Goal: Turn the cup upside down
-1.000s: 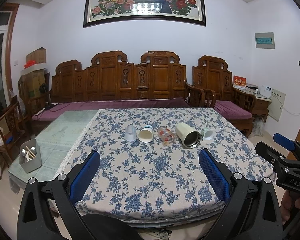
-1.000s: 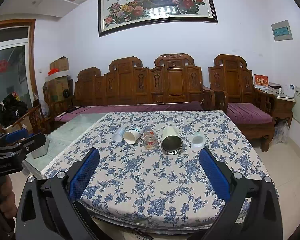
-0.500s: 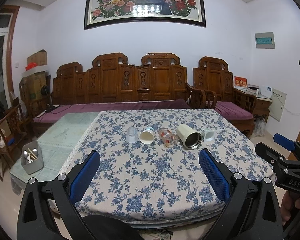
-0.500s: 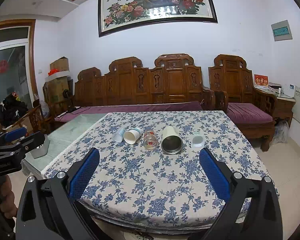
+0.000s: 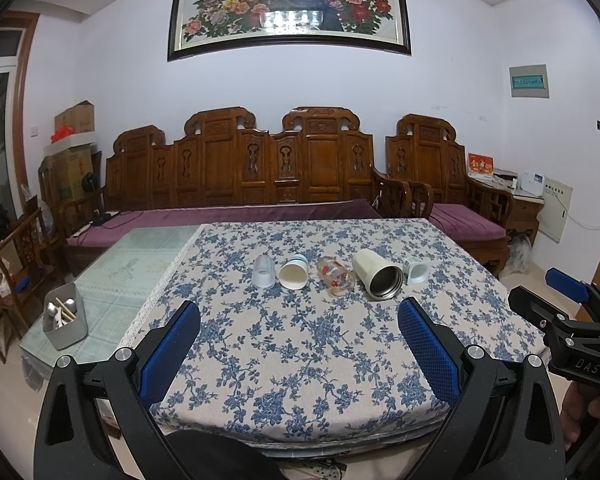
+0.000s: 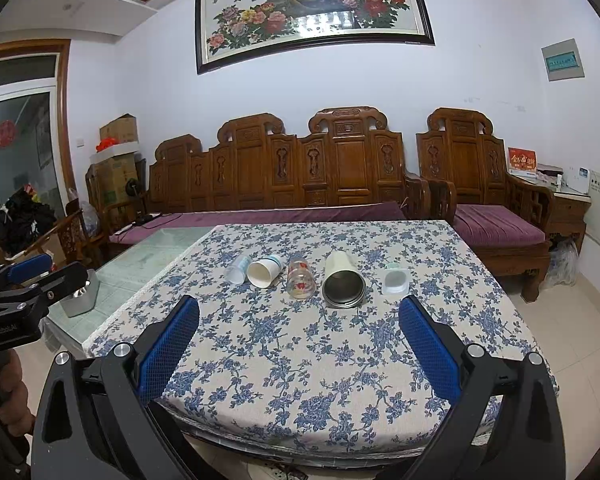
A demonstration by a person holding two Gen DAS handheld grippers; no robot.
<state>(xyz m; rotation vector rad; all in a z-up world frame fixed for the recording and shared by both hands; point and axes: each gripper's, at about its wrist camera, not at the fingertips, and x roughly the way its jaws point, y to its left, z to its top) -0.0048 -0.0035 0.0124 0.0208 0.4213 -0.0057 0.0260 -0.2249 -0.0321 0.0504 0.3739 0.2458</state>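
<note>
Several cups lie on their sides in a row on the floral tablecloth: a clear plastic cup, a white paper cup, a glass with red flowers, a cream steel-lined tumbler and a small pale cup. The same row shows in the right wrist view, with the tumbler in the middle. My left gripper is open and empty, near the table's front edge. My right gripper is open and empty, also short of the cups.
A grey holder with utensils stands on the glass tabletop left of the cloth. Carved wooden sofas with purple cushions line the back wall. The table's front edge is just below the grippers.
Both grippers stayed open and empty. The left view has shifted slightly, with the table and cups sitting a little higher and closer.
</note>
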